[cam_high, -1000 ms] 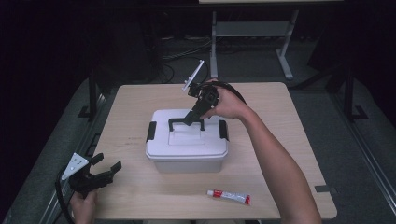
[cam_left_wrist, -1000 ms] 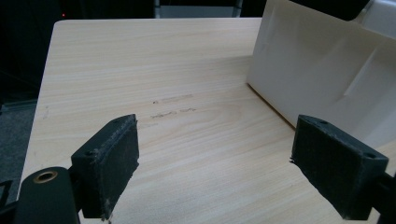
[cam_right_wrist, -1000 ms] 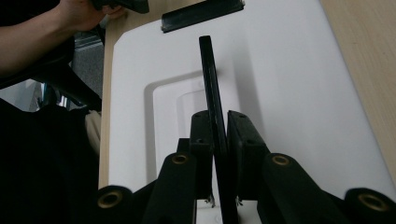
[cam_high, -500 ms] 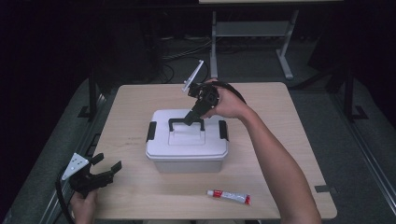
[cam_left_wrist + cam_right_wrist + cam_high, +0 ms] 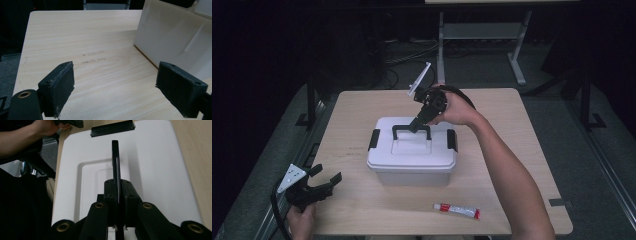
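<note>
The right gripper [image 5: 416, 125], arm stretched forward over the box [image 5: 412, 165], tilts down with jaws pinched on its black handle [image 5: 411, 128]; the left gripper [image 5: 323, 180] rests near the box's front-left corner, jaws spread wide

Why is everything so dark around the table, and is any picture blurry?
High view: light falls on the table and white box; the room behind is nearly black. Right gripper view: the near right gripper parts look soft. Left gripper view: the wood grain looks sharp.

Smooth white plastic box [image 5: 412, 160], matt wood table [image 5: 522, 150]
</note>
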A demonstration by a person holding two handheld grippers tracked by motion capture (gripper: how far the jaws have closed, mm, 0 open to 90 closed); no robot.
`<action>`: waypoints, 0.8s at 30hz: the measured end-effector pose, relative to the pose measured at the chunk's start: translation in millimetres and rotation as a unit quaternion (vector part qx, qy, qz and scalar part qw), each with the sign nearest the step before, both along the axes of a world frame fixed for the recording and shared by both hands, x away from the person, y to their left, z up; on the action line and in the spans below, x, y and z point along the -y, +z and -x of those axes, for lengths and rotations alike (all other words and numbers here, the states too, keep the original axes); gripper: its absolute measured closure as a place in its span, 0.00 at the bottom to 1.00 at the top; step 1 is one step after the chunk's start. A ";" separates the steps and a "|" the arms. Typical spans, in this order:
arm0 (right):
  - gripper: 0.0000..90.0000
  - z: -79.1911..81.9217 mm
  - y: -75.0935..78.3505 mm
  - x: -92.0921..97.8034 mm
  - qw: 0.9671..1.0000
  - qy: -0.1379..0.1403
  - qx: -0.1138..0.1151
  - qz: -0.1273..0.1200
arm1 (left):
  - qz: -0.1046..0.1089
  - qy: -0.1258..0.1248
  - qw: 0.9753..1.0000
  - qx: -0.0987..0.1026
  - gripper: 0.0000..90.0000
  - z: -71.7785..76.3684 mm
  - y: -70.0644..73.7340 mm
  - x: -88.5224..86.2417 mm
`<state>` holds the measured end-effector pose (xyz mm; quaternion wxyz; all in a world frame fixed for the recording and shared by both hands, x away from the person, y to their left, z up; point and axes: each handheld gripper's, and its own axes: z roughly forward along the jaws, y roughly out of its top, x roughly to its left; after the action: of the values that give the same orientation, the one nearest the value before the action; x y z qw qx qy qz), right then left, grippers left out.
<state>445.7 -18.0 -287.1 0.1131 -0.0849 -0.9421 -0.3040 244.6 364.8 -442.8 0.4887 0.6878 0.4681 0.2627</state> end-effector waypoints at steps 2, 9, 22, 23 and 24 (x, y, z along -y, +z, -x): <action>0.93 0.1 0.9 0.5 1.000 -0.001 0.000 -0.001 | 0.000 0.000 1.000 0.000 0.16 -0.2 -0.1 0.4; 0.94 0.5 6.5 2.9 1.000 -0.004 0.004 -0.008 | 0.000 0.000 1.000 0.000 0.16 -0.3 -0.1 0.4; 0.94 4.2 19.4 12.5 1.000 -0.010 0.017 -0.014 | 0.000 0.001 1.000 0.002 0.16 -0.6 0.0 1.1; 0.94 5.0 20.8 13.6 1.000 -0.011 0.018 -0.013 | 0.000 0.001 1.000 0.002 0.16 -0.7 0.0 1.4; 0.94 5.8 22.2 14.9 1.000 -0.012 0.019 -0.013 | -0.001 0.001 1.000 0.002 0.16 -0.7 0.0 1.5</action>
<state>439.9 -32.9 -264.9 0.0928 -0.0888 -0.9389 -0.3192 245.4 363.3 -442.8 0.4887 0.6874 0.4675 0.2647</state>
